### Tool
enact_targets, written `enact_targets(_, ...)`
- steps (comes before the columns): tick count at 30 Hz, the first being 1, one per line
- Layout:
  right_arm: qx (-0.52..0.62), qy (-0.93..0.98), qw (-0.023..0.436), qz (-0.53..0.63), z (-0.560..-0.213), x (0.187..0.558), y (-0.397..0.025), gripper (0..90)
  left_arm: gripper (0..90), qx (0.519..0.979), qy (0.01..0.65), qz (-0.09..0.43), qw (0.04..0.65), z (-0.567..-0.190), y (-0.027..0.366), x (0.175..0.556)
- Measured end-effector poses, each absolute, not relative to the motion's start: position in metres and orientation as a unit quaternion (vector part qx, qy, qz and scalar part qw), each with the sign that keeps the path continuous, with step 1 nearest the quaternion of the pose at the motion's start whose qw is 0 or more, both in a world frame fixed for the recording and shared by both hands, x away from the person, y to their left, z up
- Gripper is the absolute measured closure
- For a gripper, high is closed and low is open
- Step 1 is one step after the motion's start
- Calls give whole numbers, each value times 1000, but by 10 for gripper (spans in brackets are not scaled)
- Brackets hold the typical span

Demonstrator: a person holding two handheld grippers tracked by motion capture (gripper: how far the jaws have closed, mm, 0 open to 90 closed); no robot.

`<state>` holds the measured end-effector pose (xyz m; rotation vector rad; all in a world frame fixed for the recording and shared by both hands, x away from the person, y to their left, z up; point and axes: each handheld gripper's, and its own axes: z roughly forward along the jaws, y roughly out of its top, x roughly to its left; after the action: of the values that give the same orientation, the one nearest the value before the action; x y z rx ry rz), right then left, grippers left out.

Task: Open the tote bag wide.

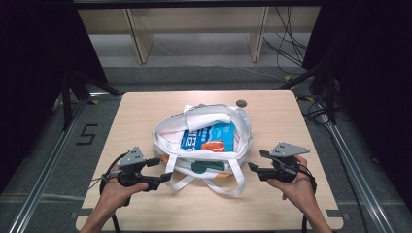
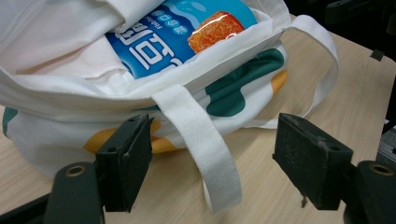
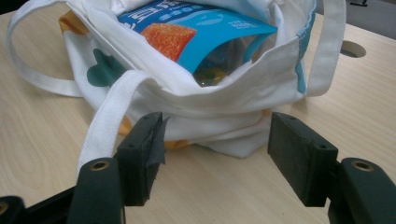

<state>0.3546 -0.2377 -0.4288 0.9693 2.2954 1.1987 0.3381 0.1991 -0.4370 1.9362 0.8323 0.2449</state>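
Starting at the left, we hold the left tool (image 1: 163, 170) low over the wooden surface (image 1: 282, 116), its jaws spread wide with nothing between them. In the left gripper view one white strap (image 2: 205, 149) of the tote bag (image 1: 167, 133) lies on the wood in the gap between those jaws, touching neither as far as we can see. At the middle of the surface sits the white tote bag itself, slumped and open at the top, with green and yellow shapes printed on its near side. Inside it leans a blue snack packet (image 1: 209, 137) with an orange picture, its upper part showing above the bag's rim. Beyond the bag, near the far edge, we see a small round hole (image 1: 241, 103) in the surface. On the right, we hold the right tool (image 1: 257, 161) just beside the bag's right end, jaws likewise wide apart and empty, pointed at the bag's lower corner.
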Motion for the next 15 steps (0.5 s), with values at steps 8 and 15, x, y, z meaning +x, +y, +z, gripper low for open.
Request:
enact_targets(8,351,815,179,425,-432,346,-239,367,271,797,341,108,486,-444,202,331)
enact_targets(15,345,818,178,424,-438,339,-244,367,271,794,344,104,491,-453,201,323)
